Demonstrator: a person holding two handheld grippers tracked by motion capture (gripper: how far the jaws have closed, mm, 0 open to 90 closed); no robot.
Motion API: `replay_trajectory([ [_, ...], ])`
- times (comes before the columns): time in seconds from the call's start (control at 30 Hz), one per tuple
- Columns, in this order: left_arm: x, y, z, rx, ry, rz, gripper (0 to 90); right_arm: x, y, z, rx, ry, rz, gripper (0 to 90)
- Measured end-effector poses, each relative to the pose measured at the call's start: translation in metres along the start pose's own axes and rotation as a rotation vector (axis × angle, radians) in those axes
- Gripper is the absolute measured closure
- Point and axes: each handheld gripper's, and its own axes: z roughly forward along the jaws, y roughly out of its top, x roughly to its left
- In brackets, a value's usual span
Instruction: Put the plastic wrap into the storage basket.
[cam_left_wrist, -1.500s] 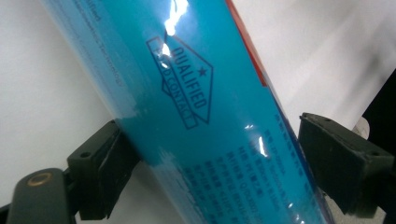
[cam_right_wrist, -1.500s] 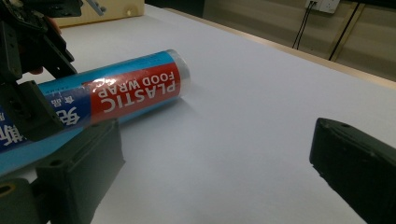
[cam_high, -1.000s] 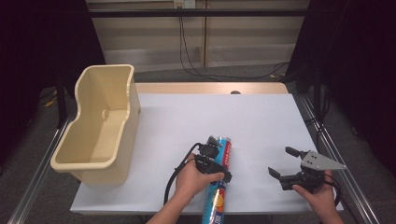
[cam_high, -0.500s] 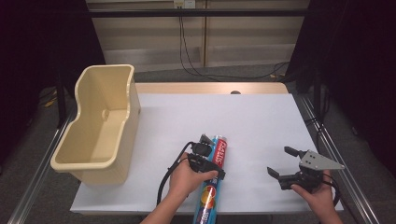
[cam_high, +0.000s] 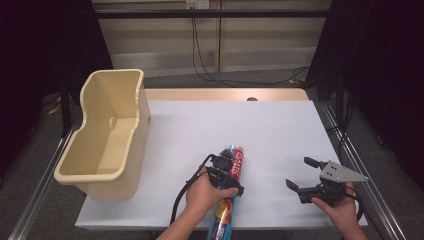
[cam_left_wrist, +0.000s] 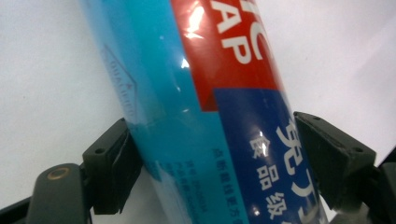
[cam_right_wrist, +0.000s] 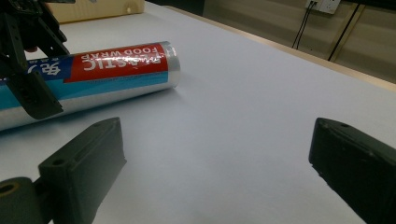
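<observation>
A roll of plastic food wrap (cam_high: 235, 159), blue and red with a silver end, lies on the white table (cam_high: 265, 125) near its front edge, its near end sticking out past the edge. My left gripper (cam_high: 228, 175) straddles the roll's middle. In the left gripper view both pads (cam_left_wrist: 114, 163) sit against the roll (cam_left_wrist: 210, 116); the jaws have just been opening a little, with the roll still between them. My right gripper (cam_high: 300, 172) rests to the right of the roll, open, with nothing between its jaws. From the right gripper (cam_right_wrist: 219, 154), the roll (cam_right_wrist: 116, 65) lies far left under the left gripper (cam_right_wrist: 28, 70).
A tall cream plastic bin (cam_high: 112, 75) stands at the table's left edge. Cables hang behind the table's wooden far edge (cam_high: 225, 94). Bare white surface stretches between the roll and the far edge.
The roll's near end swung slightly to the left and back while the left hand shifted a little with it. The right gripper stayed where it was.
</observation>
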Motion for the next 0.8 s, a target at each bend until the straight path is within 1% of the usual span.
replay_trajectory([
  [0.07, -0.003, 0.001, 0.001, 0.012, 0.023, 0.004, 19.6, 0.000, 0.000, 0.000, -0.001, -0.002, -0.004, 2.9],
  [0.13, -0.004, 0.002, 0.000, 0.022, 0.026, 0.002, 20.1, 0.000, 0.000, -0.001, -0.003, -0.003, -0.006, 2.9],
  [0.23, -0.001, 0.004, -0.002, 0.050, 0.032, 0.021, 20.6, -0.001, 0.000, -0.001, -0.001, -0.007, -0.009, 2.8],
  [0.27, -0.001, 0.005, -0.003, 0.062, 0.042, 0.030, 20.8, -0.001, 0.000, -0.002, 0.000, -0.008, -0.009, 2.8],
  [0.33, 0.000, 0.005, -0.006, 0.074, 0.084, 0.058, 22.0, -0.002, -0.001, -0.003, 0.000, -0.010, -0.009, 2.8],
  [0.37, 0.003, 0.004, -0.007, 0.079, 0.098, 0.064, 23.1, -0.002, -0.001, -0.003, -0.001, -0.010, -0.007, 2.8],
  [0.4, 0.006, 0.003, -0.009, 0.074, 0.106, 0.059, 24.3, -0.002, -0.001, -0.003, -0.001, -0.009, -0.006, 2.8],
  [0.47, 0.013, 0.001, -0.014, 0.076, 0.120, 0.060, 26.3, -0.002, -0.001, -0.003, 0.001, -0.010, -0.005, 2.8],
  [0.57, 0.024, -0.003, -0.021, 0.076, 0.158, 0.062, 28.2, -0.002, -0.001, -0.002, 0.001, -0.011, -0.009, 2.9],
  [0.63, 0.035, -0.006, -0.027, 0.091, 0.205, 0.076, 28.8, -0.001, 0.000, -0.002, 0.002, -0.012, -0.012, 2.9],
  [0.67, 0.038, -0.007, -0.028, 0.090, 0.207, 0.070, 28.9, -0.001, 0.000, -0.002, 0.005, -0.011, -0.012, 2.8],
  [0.7, 0.043, -0.008, -0.030, 0.088, 0.199, 0.060, 28.9, -0.001, 0.000, -0.001, 0.006, -0.010, -0.011, 2.8],
  [0.77, 0.049, -0.011, -0.032, 0.073, 0.168, 0.058, 28.7, -0.001, 0.000, -0.001, 0.005, -0.010, -0.016, 2.9],
  [0.8, 0.050, -0.012, -0.031, 0.064, 0.160, 0.050, 28.5, -0.001, 0.000, -0.001, 0.005, -0.010, -0.017, 2.9],
])
